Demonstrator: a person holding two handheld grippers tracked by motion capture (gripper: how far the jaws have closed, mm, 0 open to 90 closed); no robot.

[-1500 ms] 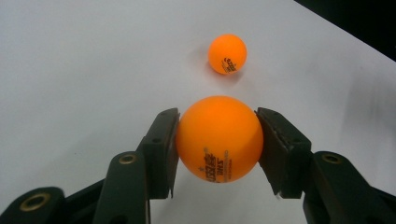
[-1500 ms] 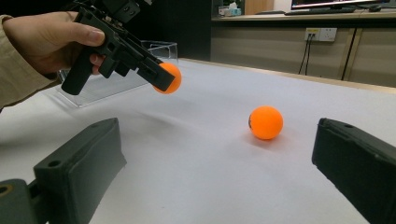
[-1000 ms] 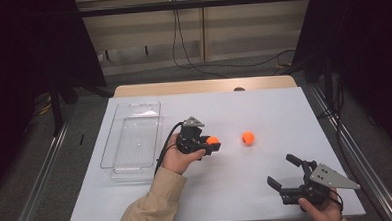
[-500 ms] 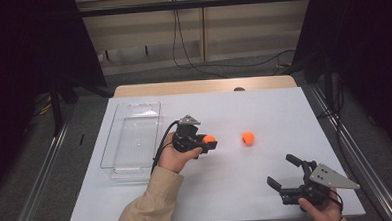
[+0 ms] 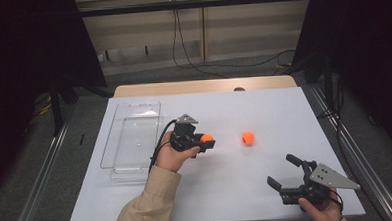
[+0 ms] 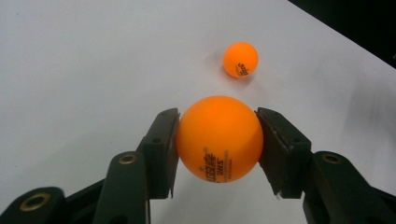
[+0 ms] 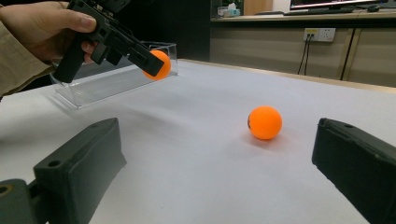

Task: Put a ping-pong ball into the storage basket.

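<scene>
In the right gripper view, the held orange ball is half hidden behind the left tool, and the clear box is partly covered by the hand. The right tool is cut off by the bottom edge.

My left gripper sits near the table's middle, its jaws pointing toward three o'clock in the high view and clamped on something, raised off the surface. My left hand wraps its body, the tan sleeve running back toward six o'clock. My right gripper rests low at about five o'clock, jaws spread wide and aimed toward ten o'clock, my right hand behind it.
</scene>
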